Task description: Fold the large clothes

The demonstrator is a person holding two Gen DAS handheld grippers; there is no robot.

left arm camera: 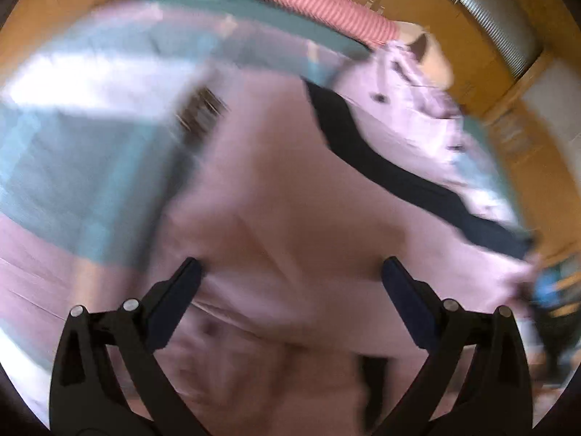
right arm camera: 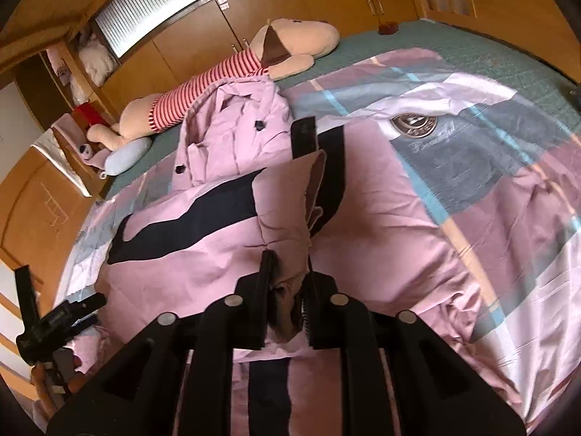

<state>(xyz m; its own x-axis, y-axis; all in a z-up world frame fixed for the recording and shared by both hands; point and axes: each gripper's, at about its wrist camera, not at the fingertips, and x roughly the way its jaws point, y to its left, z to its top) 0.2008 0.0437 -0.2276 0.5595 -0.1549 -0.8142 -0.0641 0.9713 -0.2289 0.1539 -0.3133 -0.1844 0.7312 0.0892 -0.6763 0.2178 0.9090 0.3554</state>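
A large pink jacket (right arm camera: 218, 239) with a navy band (right arm camera: 203, 210) and dark buttons lies spread on a patchwork quilt (right arm camera: 472, 189). My right gripper (right arm camera: 288, 265) is shut on a bunched fold of its pink fabric, which is lifted into a peak just ahead of the fingers. In the blurred left wrist view, my left gripper (left arm camera: 290, 269) is open wide just over the pink jacket (left arm camera: 290, 200), with nothing pinched between its pads. The left gripper (right arm camera: 83, 303) also shows at the jacket's lower left edge in the right wrist view.
A long plush toy (right arm camera: 218, 72) in a red-striped shirt lies along the far side of the bed, next to a small blue cushion (right arm camera: 127, 156). The green sheet (right arm camera: 399, 43) shows beyond the quilt. Wooden wardrobes (right arm camera: 290, 0) line the wall behind.
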